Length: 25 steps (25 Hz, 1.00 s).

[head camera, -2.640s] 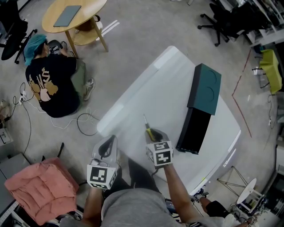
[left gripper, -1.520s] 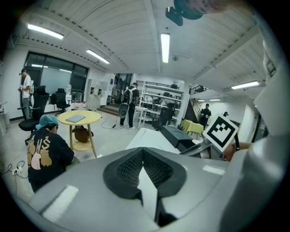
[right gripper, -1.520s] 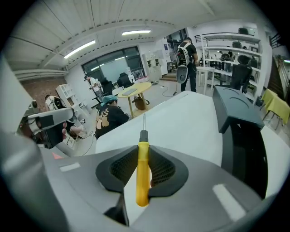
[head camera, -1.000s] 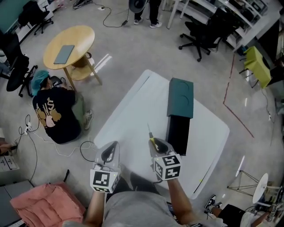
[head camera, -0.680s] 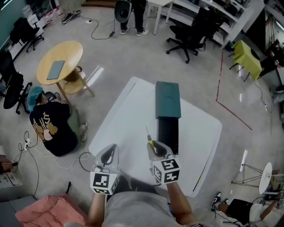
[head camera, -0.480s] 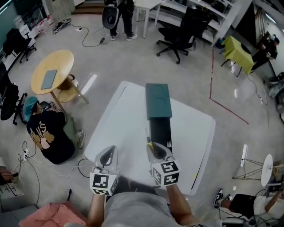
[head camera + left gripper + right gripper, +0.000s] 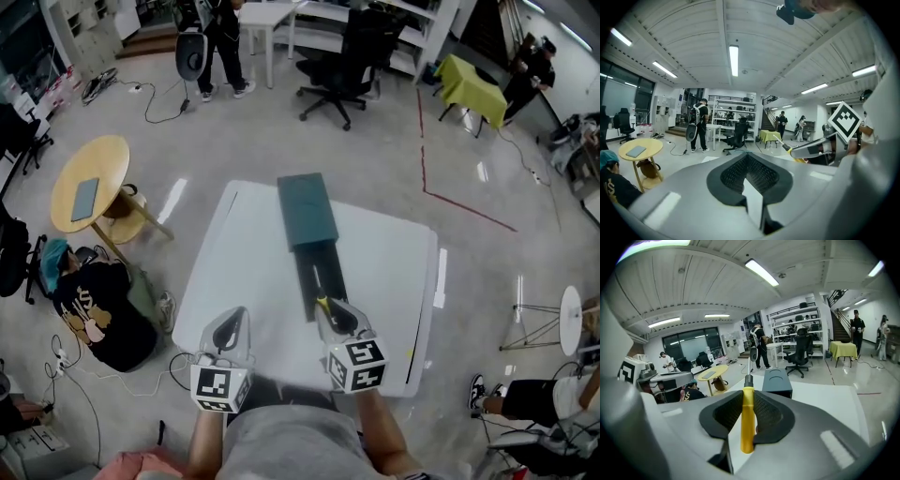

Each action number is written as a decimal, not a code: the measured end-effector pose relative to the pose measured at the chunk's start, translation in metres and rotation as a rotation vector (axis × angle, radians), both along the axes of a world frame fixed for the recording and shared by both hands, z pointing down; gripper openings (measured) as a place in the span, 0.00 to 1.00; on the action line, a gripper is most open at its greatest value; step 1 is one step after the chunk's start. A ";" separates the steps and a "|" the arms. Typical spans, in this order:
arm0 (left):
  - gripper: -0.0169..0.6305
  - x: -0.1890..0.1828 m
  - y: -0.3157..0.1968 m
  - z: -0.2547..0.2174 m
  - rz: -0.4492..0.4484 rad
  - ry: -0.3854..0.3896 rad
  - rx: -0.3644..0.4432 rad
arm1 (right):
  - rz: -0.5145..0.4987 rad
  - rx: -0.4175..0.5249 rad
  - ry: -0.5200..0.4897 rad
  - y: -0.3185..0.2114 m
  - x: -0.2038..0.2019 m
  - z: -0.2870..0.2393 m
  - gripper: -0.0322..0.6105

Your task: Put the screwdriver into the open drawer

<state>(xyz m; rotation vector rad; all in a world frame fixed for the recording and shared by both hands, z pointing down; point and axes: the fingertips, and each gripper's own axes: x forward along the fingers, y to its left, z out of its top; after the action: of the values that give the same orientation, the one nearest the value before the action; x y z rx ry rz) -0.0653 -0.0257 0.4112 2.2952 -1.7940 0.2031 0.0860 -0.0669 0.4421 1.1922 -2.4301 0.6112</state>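
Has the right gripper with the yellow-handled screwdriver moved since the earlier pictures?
Yes. The right gripper, holding the yellow-handled screwdriver, moved from beside the open black drawer to its front end.

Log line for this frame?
right gripper: shut on screwdriver | left gripper: shut, empty | drawer: open | screwdriver: not yet in drawer

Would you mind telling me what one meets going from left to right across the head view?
Round wooden table → left gripper → right gripper, shut on the screwdriver → green-covered table → white round stand. I left out the seated person and the cabinet because they overlap others.
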 end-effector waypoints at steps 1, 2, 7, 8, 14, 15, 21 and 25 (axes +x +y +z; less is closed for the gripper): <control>0.04 0.003 -0.001 -0.001 0.012 0.000 0.003 | 0.010 0.002 0.000 0.000 0.003 -0.001 0.17; 0.04 0.006 -0.002 -0.002 0.022 0.001 0.004 | 0.019 0.003 0.000 0.001 0.005 -0.001 0.17; 0.04 0.017 -0.012 -0.003 0.069 0.003 0.007 | 0.061 -0.001 0.003 -0.003 0.015 0.000 0.17; 0.04 0.019 -0.015 -0.003 0.077 0.003 0.008 | 0.068 -0.002 0.003 -0.004 0.017 0.001 0.17; 0.04 0.025 -0.033 0.005 0.117 0.010 -0.002 | 0.099 -0.026 0.017 -0.016 0.023 0.015 0.17; 0.04 0.025 -0.036 0.008 0.122 0.011 -0.008 | 0.102 -0.034 0.019 -0.019 0.023 0.018 0.17; 0.04 0.021 -0.059 0.021 0.141 0.023 -0.041 | 0.110 -0.087 0.024 -0.037 0.014 0.036 0.17; 0.04 0.020 -0.076 0.034 0.146 0.030 -0.077 | 0.111 -0.127 0.030 -0.051 0.011 0.052 0.17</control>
<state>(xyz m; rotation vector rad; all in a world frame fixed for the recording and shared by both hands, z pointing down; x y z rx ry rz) -0.0457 -0.1015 0.4454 2.3624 -1.5776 0.2555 0.0971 -0.1183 0.4940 1.2808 -2.2749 0.7630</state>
